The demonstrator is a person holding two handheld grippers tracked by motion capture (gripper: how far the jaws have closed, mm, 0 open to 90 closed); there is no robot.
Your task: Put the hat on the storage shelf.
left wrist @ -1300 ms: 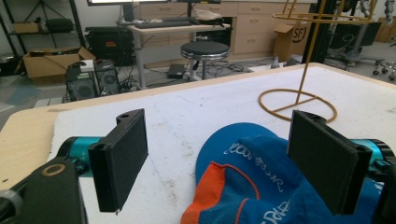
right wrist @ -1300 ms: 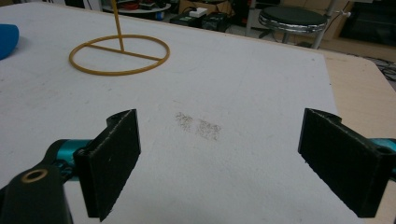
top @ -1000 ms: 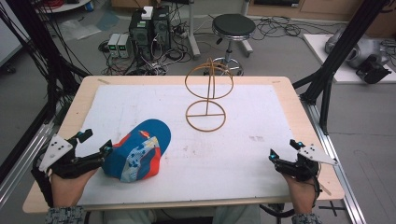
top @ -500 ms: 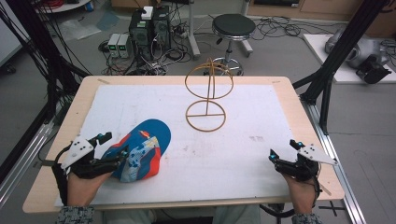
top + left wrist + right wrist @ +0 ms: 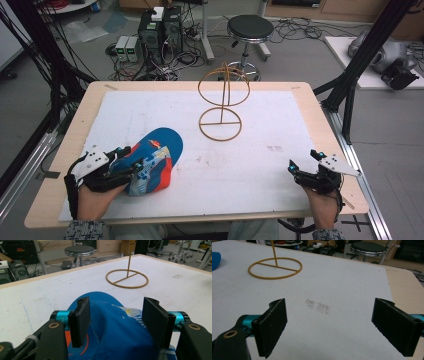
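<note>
A blue cap (image 5: 155, 157) with red, orange and white patches lies on the white mat at the front left. My left gripper (image 5: 129, 161) is open, its jaws straddling the cap's near end. In the left gripper view the blue crown (image 5: 117, 332) bulges between the two black pads (image 5: 81, 320) without being squeezed. My right gripper (image 5: 303, 161) rests open at the front right over bare mat, nothing between its jaws (image 5: 329, 322). A yellow wire stand (image 5: 222, 102), a ring base with an upright hoop, stands at the middle back; its base (image 5: 127, 278) lies beyond the cap.
The white mat (image 5: 280, 115) covers a wooden table (image 5: 85, 105). A smudge (image 5: 318, 306) marks the mat ahead of the right gripper. Off the table stand a black stool (image 5: 250, 27), computer boxes (image 5: 160, 25) and black frame posts (image 5: 350, 95).
My left gripper has slid right and forward from beside the cap until its open jaws straddle the cap's near end. The right gripper has stayed put.
</note>
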